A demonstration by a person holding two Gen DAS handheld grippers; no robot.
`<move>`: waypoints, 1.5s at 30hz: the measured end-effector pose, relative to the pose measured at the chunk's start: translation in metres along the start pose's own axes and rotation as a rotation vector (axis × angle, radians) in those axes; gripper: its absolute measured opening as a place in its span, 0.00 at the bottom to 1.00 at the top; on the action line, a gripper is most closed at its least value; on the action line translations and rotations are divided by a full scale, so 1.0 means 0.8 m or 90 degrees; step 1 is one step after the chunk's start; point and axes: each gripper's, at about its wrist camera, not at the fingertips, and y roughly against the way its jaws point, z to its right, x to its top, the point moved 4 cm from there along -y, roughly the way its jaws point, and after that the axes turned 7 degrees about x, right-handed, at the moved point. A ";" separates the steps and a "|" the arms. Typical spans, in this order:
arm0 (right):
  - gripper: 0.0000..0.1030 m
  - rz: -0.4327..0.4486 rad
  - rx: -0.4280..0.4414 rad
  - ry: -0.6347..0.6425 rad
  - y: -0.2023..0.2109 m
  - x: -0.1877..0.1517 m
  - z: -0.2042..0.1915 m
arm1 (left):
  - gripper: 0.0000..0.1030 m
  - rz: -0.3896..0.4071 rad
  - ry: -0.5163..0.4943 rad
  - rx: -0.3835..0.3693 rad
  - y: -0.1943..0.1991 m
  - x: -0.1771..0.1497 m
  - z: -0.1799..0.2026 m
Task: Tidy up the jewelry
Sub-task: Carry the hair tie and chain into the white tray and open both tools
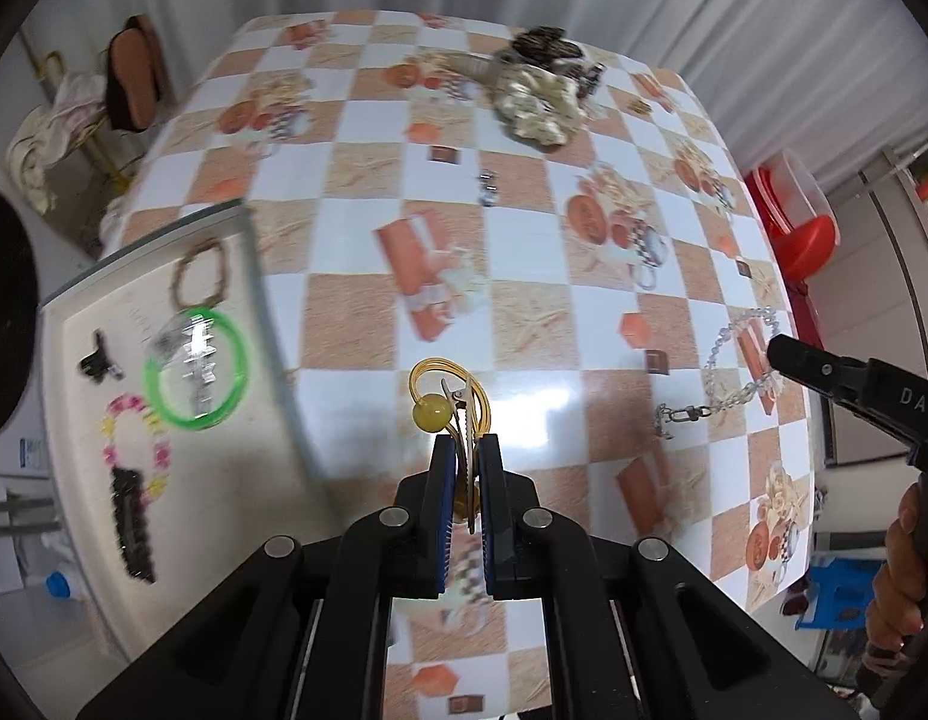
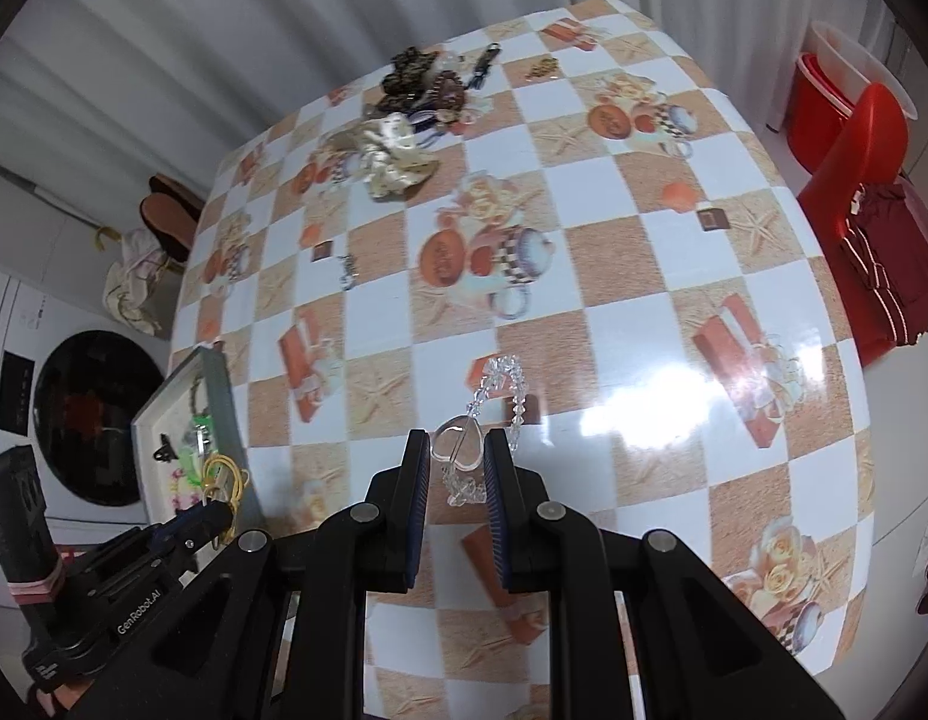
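While the left gripper (image 1: 467,450) is clamped on a yellow translucent hair clip with a round bead and a metal alligator clasp (image 1: 449,405), that clip stands above the checkered orange-and-white tablecloth (image 1: 524,252) at the six o'clock part of the left wrist view. At nine o'clock there lies a white rectangular tray (image 1: 74,300), and in it sit a green plastic bangle (image 1: 197,372), a brown beaded bracelet (image 1: 201,273), a pink-and-yellow flower bracelet (image 1: 134,438), a small black claw clip (image 1: 99,357) and a long black hair clip (image 1: 132,525). At twelve o'clock a heap of cream and dark scrunchies (image 1: 539,81) rests near the far edge. A small silver trinket (image 1: 487,186) lies alone toward the centre.

The right gripper (image 2: 457,450) has its jaws parted around a clear crystal bead bracelet with a heart-shaped charm (image 2: 494,408); whether the pads (image 2: 421,468) touch the charm cannot be told. The bracelet lies on the tablecloth at six o'clock in the right wrist view. At three o'clock beside the table stands a red plastic chair (image 2: 854,138).
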 end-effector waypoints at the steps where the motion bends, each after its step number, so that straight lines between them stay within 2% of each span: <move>1: 0.19 -0.001 0.002 0.005 0.001 0.000 -0.007 | 0.12 0.002 0.005 0.003 0.004 -0.006 -0.007; 11: 0.19 -0.016 0.033 0.077 0.003 -0.010 -0.093 | 0.12 0.007 0.064 0.032 0.012 -0.063 -0.041; 28: 0.19 -0.061 0.116 0.207 -0.019 -0.049 -0.246 | 0.12 0.009 0.149 0.061 0.034 -0.109 -0.125; 38: 0.19 -0.147 0.154 0.242 -0.081 -0.094 -0.290 | 0.12 -0.025 0.193 0.090 0.001 -0.148 -0.169; 45: 0.19 -0.216 0.119 0.259 -0.156 -0.129 -0.288 | 0.13 -0.041 0.183 0.120 -0.031 -0.152 -0.177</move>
